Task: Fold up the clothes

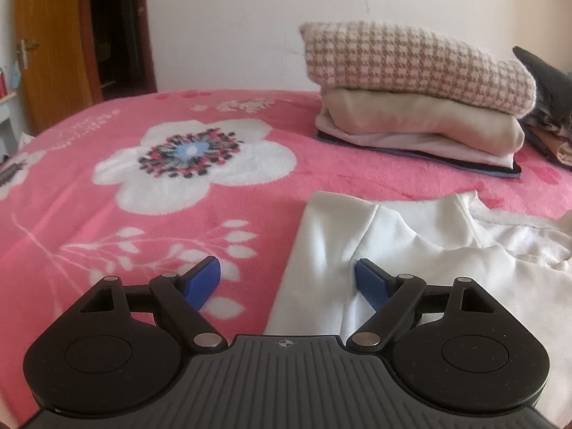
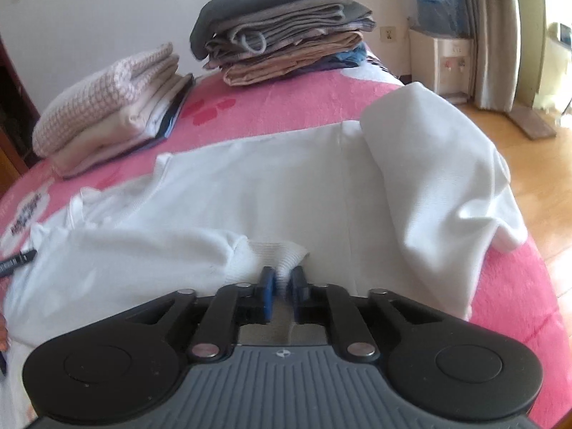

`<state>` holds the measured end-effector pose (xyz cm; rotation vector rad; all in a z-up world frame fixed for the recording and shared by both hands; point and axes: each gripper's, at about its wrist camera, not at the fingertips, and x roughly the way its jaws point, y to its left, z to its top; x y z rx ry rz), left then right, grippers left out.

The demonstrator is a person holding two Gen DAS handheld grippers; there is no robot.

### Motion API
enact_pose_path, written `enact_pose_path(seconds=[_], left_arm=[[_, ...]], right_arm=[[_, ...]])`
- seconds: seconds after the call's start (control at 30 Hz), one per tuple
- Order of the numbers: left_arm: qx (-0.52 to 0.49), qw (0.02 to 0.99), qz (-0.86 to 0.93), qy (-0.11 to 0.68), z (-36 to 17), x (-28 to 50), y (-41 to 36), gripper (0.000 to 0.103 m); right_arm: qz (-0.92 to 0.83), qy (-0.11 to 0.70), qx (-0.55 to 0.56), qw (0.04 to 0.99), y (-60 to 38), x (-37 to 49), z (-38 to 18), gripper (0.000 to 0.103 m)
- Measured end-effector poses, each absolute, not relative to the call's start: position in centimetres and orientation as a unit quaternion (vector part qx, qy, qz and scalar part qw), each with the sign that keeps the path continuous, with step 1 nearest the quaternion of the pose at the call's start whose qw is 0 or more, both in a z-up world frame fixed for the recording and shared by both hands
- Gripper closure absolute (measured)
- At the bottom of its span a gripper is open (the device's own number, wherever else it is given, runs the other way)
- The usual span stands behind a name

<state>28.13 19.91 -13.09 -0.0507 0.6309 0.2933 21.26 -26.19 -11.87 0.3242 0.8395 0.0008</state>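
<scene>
While two folded stacks (image 2: 107, 107) sit beyond, the right claw (image 2: 282, 280) pinches the white garment's (image 2: 271, 186) cuff; the left claw (image 1: 287, 275) hovers wide open, empty.

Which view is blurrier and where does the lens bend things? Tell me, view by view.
Left wrist view: fairly sharp on the left claw and white garment; fisheye bows the pink blanket's far edge.
Right wrist view: softer, smeared along the white garment's left side; bright daylight on the wooden floor; corners vignetted.

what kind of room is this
Most likely a bedroom in a home: a bed under a pink floral blanket, stacks of folded clothes, a wooden door and a wooden floor.
</scene>
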Motion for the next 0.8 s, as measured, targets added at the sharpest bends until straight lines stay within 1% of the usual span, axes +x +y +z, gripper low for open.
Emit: enact_pose_path(seconds=[0.03,0.13,0.2,0.3,0.43,0.47,0.63,0.8], left_arm=[[-0.027,0.943,0.142,0.300,-12.5,27.5,19.6,0.019],[-0.030,0.952,0.135,0.274,-10.9,25.6,18.4,0.019],[-0.023,0.955,0.121,0.271,-10.1,24.6,16.7,0.019],[-0.020,0.955,0.082,0.283,-9.8,23.2,13.8,0.019],[-0.012,0.953,0.033,0.300,-10.2,21.5,9.7,0.019],[-0.005,0.954,0.027,0.299,-10.5,21.1,8.9,0.019],[0.026,0.950,0.024,0.310,-12.6,20.1,6.1,0.019],[0.006,0.944,0.046,0.326,-14.2,20.0,6.2,0.019]], right_arm=[[-0.008,0.395,0.170,0.903,-26.9,20.5,-11.4,0.066],[-0.023,0.344,0.213,0.914,-29.6,17.5,-9.8,0.057],[-0.046,0.310,0.254,0.915,-32.5,15.0,-9.3,0.053],[-0.108,0.277,0.348,0.889,-38.1,11.7,-9.9,0.043],[-0.170,0.268,0.525,0.790,-45.7,9.1,-14.2,0.041],[-0.174,0.266,0.553,0.770,-46.7,8.9,-15.1,0.041],[-0.142,0.259,0.597,0.746,-47.2,8.8,-16.7,0.041],[-0.124,0.286,0.555,0.771,-46.2,11.8,-16.1,0.041]])
